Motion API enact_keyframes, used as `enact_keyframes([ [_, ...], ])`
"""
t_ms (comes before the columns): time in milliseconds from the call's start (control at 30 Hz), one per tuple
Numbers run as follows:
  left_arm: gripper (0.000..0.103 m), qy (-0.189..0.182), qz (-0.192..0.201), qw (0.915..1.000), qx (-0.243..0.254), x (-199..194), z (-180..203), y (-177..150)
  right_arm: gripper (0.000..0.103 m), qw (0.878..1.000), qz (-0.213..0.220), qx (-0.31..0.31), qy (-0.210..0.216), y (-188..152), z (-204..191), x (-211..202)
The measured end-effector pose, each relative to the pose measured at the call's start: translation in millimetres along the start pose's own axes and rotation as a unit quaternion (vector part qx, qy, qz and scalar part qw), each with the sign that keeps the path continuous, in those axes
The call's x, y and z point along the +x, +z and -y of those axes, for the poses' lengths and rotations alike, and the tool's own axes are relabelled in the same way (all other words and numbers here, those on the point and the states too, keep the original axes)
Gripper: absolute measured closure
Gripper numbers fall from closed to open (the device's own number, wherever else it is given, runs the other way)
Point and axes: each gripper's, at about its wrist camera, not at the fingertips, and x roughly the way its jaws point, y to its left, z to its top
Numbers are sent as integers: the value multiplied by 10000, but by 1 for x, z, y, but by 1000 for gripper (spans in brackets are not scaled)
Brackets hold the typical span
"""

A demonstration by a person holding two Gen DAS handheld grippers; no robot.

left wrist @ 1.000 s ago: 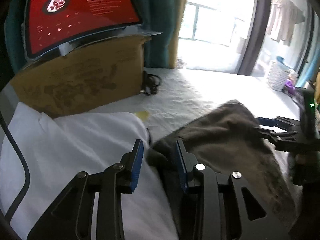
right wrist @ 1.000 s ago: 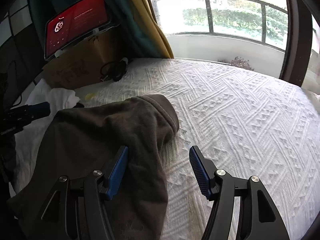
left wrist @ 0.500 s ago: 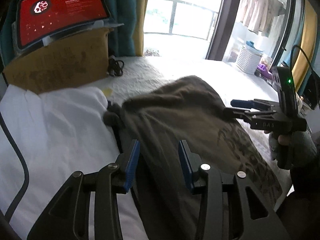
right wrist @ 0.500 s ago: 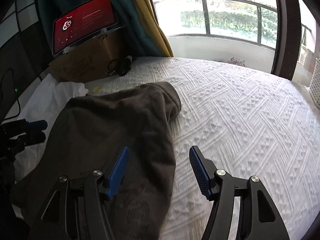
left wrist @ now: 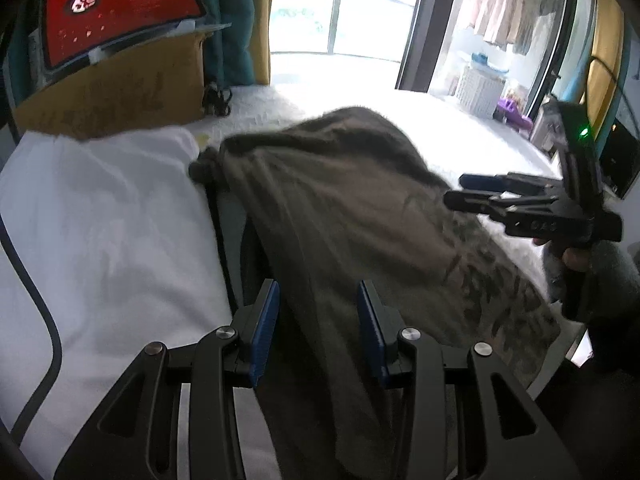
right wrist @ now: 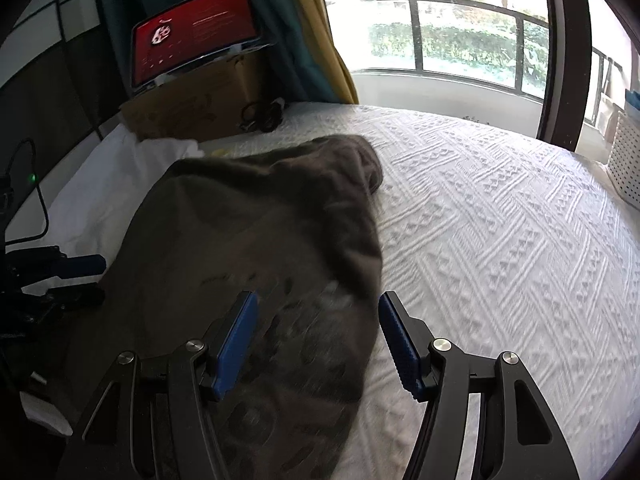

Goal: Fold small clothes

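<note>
Nearest in the left wrist view, the left tool [left wrist: 316, 334] stands with its blue pads apart, having just widened, and the grey-brown shirt [left wrist: 360, 216] runs between them at 6 o'clock; the pads do not look pressed on it. In the right wrist view the right tool [right wrist: 318, 344] is also apart, wide, its left pad over the shirt [right wrist: 256, 240] and its right pad over the bedspread [right wrist: 500, 220], gripping nothing.

The shirt lies on the bed, spread from 6 o'clock toward 12, with a faded print on its near half and a rounded, bunched end at the far side. Its left edge overlaps a white cloth [left wrist: 100, 220] at 9 o'clock.

By its drape it looks light, soft and floppy: it should sag from any single pinch and wrinkle if dragged. Better to take it at 2 points along one edge, hem or shoulder corners, pinching 1 layer cleanly, and lift only enough to carry the fold over.

Farther, at 11 o'clock, a cardboard box [left wrist: 120, 96] carries a red screen [left wrist: 120, 8]; beyond lies the window [right wrist: 460, 32]
</note>
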Motion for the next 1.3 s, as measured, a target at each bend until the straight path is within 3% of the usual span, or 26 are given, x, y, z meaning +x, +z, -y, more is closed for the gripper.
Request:
enact_keyframes([
  [200, 63, 270, -65, 9996, 0, 1, -3, -25, 38, 9998, -107, -107, -101, -19, -8, -6],
  [433, 63, 411, 162, 9990, 4, -9, -4, -42, 38, 9994, -185, -157, -237, -41, -9, -17],
  [833, 63, 738, 312, 9967, 92, -36, 10, -48, 37, 9996, -115, -131, -228, -73, -6, -45],
  [1200, 62, 654, 500, 9956, 452, -50, 49, -34, 37, 9996, 80, 21, -271, -99, 5, -75],
  [1300, 51, 558, 452, 9962, 499, -46, 60, -32, 37, 9992, 175, 107, -334, -105, 12, -86],
])
